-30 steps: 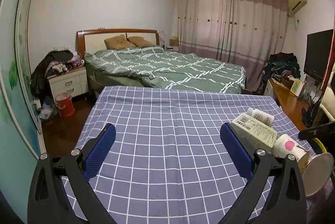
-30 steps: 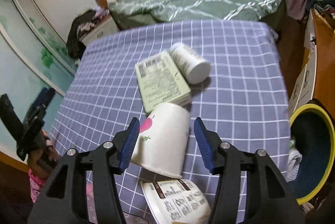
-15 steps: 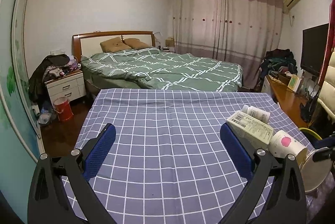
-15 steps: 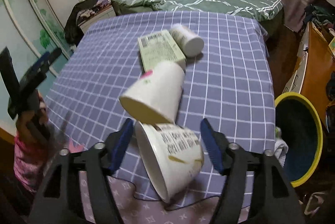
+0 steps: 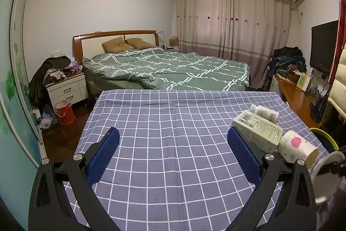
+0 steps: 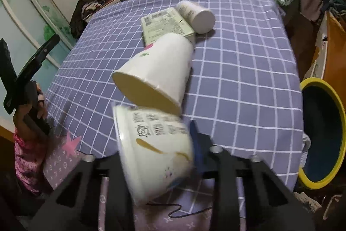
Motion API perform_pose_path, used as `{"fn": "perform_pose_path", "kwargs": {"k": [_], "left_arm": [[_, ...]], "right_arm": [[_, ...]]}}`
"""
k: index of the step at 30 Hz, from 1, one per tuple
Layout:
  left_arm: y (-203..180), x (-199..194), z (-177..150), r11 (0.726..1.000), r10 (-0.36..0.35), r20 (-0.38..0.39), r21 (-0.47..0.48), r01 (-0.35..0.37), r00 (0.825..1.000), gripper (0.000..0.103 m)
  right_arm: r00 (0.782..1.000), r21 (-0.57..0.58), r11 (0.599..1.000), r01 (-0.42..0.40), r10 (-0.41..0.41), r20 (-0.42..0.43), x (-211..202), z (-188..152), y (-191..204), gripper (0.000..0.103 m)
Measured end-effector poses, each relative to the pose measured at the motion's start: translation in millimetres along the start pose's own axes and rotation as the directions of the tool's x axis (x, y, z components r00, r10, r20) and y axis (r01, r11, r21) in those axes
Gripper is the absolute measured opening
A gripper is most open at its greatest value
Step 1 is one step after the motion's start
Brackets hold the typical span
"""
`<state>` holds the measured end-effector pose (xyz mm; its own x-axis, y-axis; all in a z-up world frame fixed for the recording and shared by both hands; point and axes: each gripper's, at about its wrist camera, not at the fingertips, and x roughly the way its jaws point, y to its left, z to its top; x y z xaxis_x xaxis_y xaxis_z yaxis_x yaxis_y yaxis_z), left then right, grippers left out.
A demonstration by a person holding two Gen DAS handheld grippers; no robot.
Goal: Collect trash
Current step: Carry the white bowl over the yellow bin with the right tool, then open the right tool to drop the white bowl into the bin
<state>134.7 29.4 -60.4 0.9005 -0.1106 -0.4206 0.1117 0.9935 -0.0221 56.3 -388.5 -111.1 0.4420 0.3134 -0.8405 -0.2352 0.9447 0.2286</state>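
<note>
Right claw (image 6: 173,157) had just been closing, jaws apparently clamped on the noodle bowl (image 6: 153,151) at 6 o'clock of the bench (image 6: 237,71); blur hid the left pad. Paper cup (image 6: 157,73) lay tipped just beyond, bin (image 6: 322,133) at 3 o'clock. Left claw (image 5: 173,155) wide, empty.

Checked cloth (image 5: 173,144) covers the tabletop; the paper cup (image 6: 160,71) looks matt, the printed bowl (image 6: 155,148) smooth and glossy.

A green-quilted bed (image 5: 168,69), white nightstand (image 5: 67,88), drawn curtains (image 5: 231,19) and dark television (image 5: 323,47) fill the room.
</note>
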Motion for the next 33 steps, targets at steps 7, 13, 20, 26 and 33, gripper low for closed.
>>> {"fn": "perform_pose_path", "kwargs": {"k": [7,13,20,26,33], "left_arm": [[0,1,-1,1.0,-0.004,-0.004,0.002,0.004,1.0,0.098],[-1,3,-2,1.0,-0.006,-0.012,0.013,0.007,1.0,0.098],[-2,6,-3,1.0,-0.005,-0.019,0.019,0.006,1.0,0.098],[-4,7,-4,1.0,-0.015,-0.023,0.026,0.016,1.0,0.098],[-13,9,-6,0.998,-0.038,-0.03,0.055,0.04,0.999,0.098]], "right_arm": [[0.996,0.044,0.998,0.049,-0.052,0.07,-24,-3,-16,0.022],[0.983,0.146,0.982,0.123,-0.141,0.117,-50,-6,-59,0.022],[0.947,0.308,0.921,0.237,-0.29,0.139,-73,-11,-130,0.022],[0.928,0.429,0.855,0.292,-0.362,0.09,-65,-14,-190,0.022],[0.916,0.509,0.796,0.327,-0.4,0.037,-51,-19,-226,0.041]]}}
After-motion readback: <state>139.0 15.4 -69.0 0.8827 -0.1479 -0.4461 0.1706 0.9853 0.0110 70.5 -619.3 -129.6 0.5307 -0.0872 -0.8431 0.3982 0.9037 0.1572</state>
